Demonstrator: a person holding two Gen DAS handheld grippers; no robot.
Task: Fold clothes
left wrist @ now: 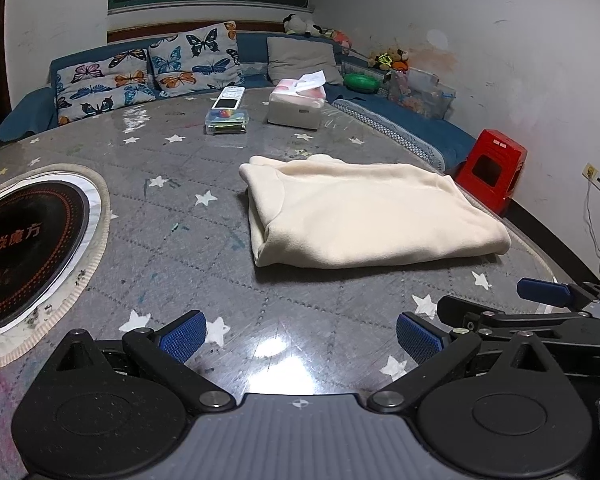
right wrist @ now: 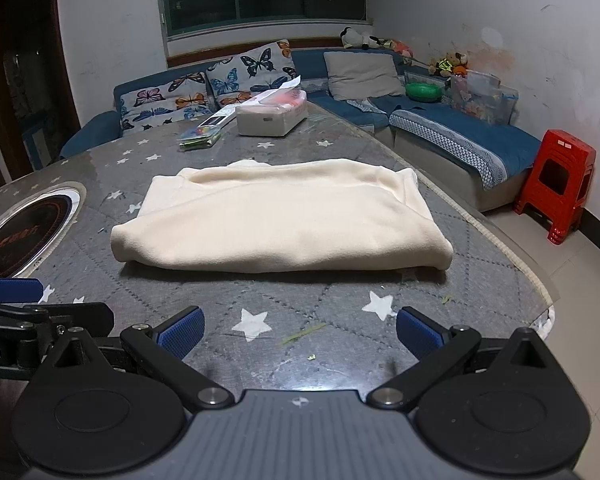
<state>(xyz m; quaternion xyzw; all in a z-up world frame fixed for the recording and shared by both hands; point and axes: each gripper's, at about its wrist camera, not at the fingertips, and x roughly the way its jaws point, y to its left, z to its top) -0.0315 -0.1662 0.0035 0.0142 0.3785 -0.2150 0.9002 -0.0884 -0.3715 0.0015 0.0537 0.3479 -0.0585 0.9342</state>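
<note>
A cream garment (left wrist: pixel 364 216) lies folded into a thick rectangle on the grey star-patterned table (left wrist: pixel 188 240). In the left wrist view it sits right of centre in the middle of the frame, well above the left gripper (left wrist: pixel 300 336), whose blue-padded jaws stand wide apart at the bottom with only bare tabletop between them. The garment is up and to the right of that gap, not touching either finger.

In the right wrist view the garment fills the centre of the frame, its near folded edge straight above the right gripper (right wrist: pixel 298 334). These jaws are also spread wide and hold nothing; a strip of table with two white stars separates them from the cloth.

Each gripper shows at the other view's lower edge, beside its neighbour.

A round inset cooktop (left wrist: pixel 24 248) lies at the left of the frame. A tissue box (left wrist: pixel 298 106) and a remote (left wrist: pixel 229 98) sit at the table's far side, upper centre, with a blue sofa (left wrist: pixel 400 120) behind them and a red stool (left wrist: pixel 492 170) at the right.
</note>
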